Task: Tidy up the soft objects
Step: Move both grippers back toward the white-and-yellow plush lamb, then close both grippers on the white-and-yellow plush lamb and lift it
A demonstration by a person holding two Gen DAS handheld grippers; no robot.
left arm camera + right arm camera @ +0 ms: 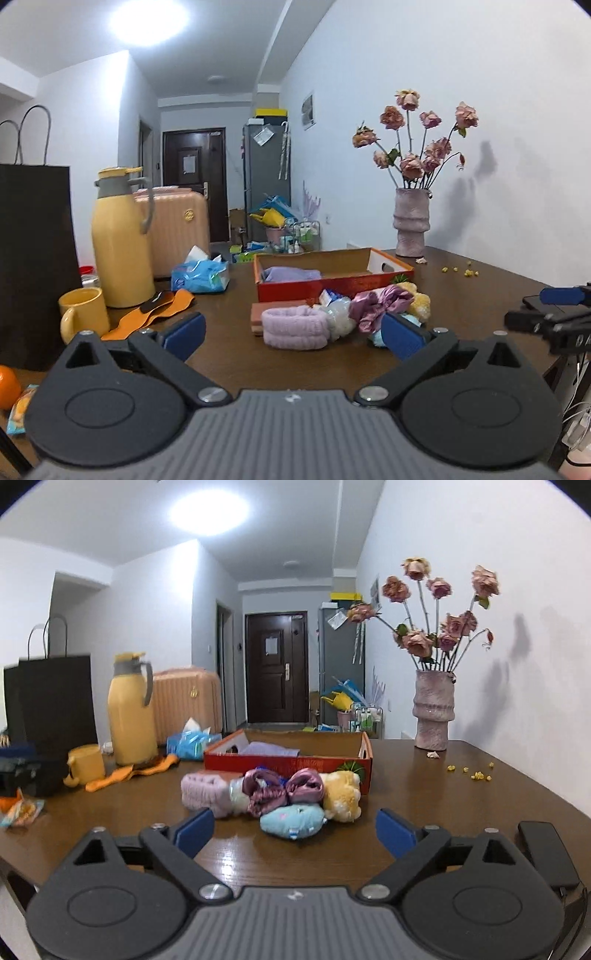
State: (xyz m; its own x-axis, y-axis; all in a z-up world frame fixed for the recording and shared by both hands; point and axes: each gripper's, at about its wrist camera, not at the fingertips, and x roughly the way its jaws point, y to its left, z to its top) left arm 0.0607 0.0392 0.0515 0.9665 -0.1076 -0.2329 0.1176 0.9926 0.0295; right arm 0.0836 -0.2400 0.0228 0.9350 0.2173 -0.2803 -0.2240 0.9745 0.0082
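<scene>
A pile of soft objects lies on the brown table before an orange cardboard box (306,286) (258,762). It holds a lilac knit headband (293,326) (201,792), a purple satin scrunchie (376,304) (284,788), a yellow plush toy (419,302) (341,794) and a light blue plush (291,821). A lilac cloth (291,274) (267,748) lies inside the box. My left gripper (293,338) is open and empty just short of the headband. My right gripper (295,830) is open and empty just short of the blue plush.
A yellow thermos (120,240), yellow mug (83,312), black paper bag (35,266), blue tissue pack (201,275) and orange strap (151,310) stand at the left. A pink vase of dried roses (432,710) stands back right. A black phone (546,853) lies near the right edge.
</scene>
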